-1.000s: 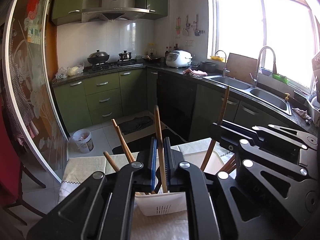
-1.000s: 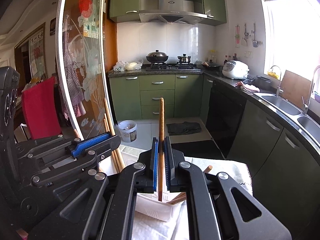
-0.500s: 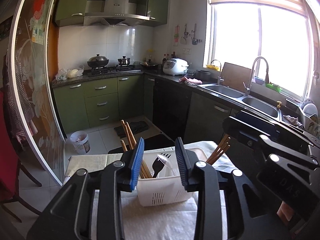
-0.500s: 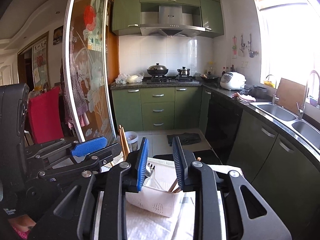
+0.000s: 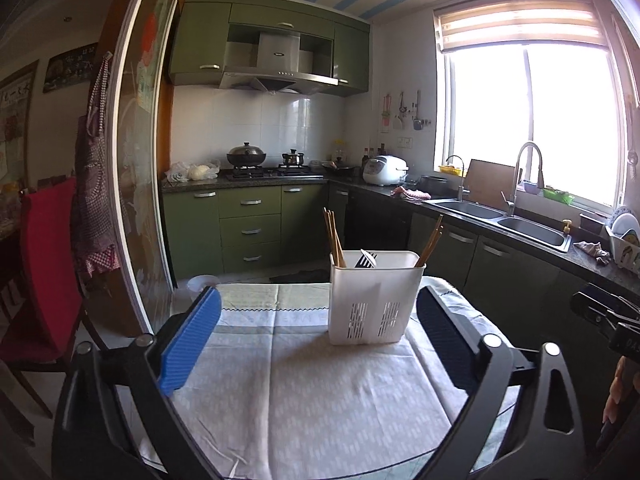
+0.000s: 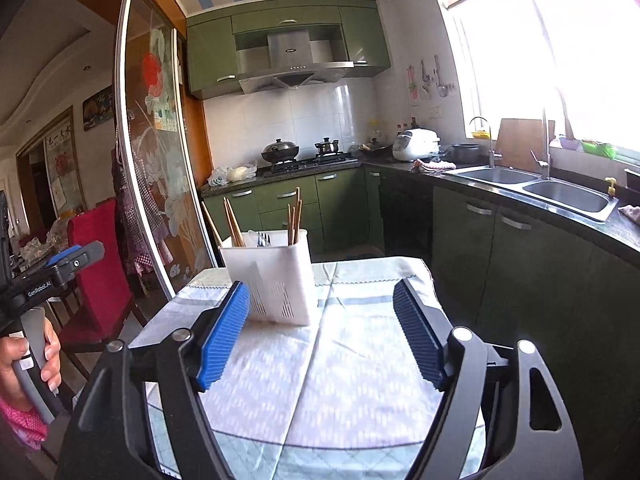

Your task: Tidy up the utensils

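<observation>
Above table, both hand-held grippers (image 5: 318,334) (image 6: 320,328) gape empty.

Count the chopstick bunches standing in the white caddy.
2. The left bunch leans at the left end of the white caddy, and the right bunch at its right end, with a fork between them. The sticks overlap, so some may be hidden.

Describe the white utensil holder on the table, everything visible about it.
The utensil holder is a white, plastic-looking rectangular caddy with slotted vents low on its front. It stands upright on the pale tablecloth. Wooden chopsticks lean out at its left side, more chopsticks at its right, and a dark fork with a pale utensil sits between them. Neither the left gripper nor the right gripper touches it; both are open.
</observation>
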{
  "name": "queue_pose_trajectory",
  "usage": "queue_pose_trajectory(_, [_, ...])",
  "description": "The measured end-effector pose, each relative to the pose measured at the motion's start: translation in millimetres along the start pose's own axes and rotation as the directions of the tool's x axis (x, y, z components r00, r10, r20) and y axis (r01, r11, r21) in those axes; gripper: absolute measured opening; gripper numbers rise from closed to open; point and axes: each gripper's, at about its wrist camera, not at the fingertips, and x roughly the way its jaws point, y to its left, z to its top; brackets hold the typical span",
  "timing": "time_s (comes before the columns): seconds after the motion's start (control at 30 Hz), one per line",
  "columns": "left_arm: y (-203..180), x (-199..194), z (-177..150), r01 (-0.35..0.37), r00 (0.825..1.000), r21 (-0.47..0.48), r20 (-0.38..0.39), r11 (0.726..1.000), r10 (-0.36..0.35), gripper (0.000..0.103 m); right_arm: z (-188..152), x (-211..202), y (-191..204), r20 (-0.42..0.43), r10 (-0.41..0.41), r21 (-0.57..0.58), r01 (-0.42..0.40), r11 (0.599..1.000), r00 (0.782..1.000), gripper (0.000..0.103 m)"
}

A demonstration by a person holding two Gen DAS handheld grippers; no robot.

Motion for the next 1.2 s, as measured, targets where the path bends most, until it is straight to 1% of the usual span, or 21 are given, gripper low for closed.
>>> queue_pose_trajectory(0.07, [-2,-19,-7,-0.013,1.000,0.007,0.023,1.000,0.013,0.096,-12,-21,4,0.017,0.007,-0.024,-0.007,1.000,1.000,0.094])
queue_pose_trajectory(0.13, [-4,-33,-14,-0.003,1.000,0.015,0.022,1.000,0.003,0.096,-23,-40,13,0.027,0.015,-0.052,-0.014,0.999,1.000,0.098])
queue_pose_trajectory(0.27, [-4,-50,-28,0.042,0.999,-0.025,0.000,0.999,-0.042,0.096,-38,-66,27,0.051,0.028,-0.089,-0.023,0.996,0.998,0.098])
queue_pose_trajectory(0.33, [-2,-54,-35,0.048,0.999,-0.048,-0.009,0.998,-0.049,0.096,-42,-73,30,0.055,0.023,-0.095,-0.018,0.995,0.998,0.098])
queue_pose_trajectory(0.4, [0,-56,-42,0.038,0.999,-0.053,-0.025,0.998,-0.039,0.096,-44,-73,33,0.040,0.035,-0.093,-0.031,0.995,0.999,0.098])
queue_pose_trajectory(0.47, [1,-57,-48,0.017,0.999,-0.036,-0.043,0.999,-0.019,0.096,-41,-66,35,0.022,0.033,-0.086,-0.031,0.996,0.999,0.098])
queue_pose_trajectory(0.57, [4,-61,-55,-0.024,0.998,0.000,-0.055,1.000,0.024,0.096,-39,-62,36,0.020,0.014,-0.089,-0.012,0.996,1.000,0.098])
queue_pose_trajectory(0.67, [6,-67,-60,-0.039,0.997,0.007,-0.059,0.999,0.039,0.096,-36,-59,34,0.017,0.001,-0.090,0.001,0.996,1.000,0.098])
queue_pose_trajectory(0.83, [11,-77,-66,-0.039,0.997,-0.016,-0.067,0.999,0.038,0.096,-40,-62,36,0.014,-0.012,-0.110,0.013,0.994,1.000,0.098])
queue_pose_trajectory(1.2, [14,-89,-68,-0.022,0.998,-0.034,-0.066,0.999,0.020,0.096,-42,-65,39,0.010,-0.001,-0.119,0.002,0.993,1.000,0.098])
